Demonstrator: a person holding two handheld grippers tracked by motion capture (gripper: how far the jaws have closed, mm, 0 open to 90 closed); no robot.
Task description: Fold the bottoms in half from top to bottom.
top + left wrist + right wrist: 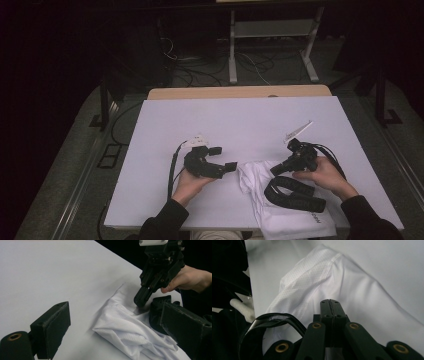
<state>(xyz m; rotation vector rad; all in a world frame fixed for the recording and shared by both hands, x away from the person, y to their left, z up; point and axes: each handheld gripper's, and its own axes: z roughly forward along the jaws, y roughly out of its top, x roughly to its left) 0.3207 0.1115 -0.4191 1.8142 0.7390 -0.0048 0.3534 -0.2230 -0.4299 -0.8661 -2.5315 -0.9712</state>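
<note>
White garment (280,200), crumpled, part perforated mesh, black collar (292,192). Left gripper (223,158) wide apart, empty. Right gripper (276,170) pressed together, tips on cloth; grip undeterminable.

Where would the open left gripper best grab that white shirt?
Probably the raised mesh fold at the white shirt's near-left edge, approached from the left gripper's own side: it stands clear of the table, so jaws can close around it.
</note>
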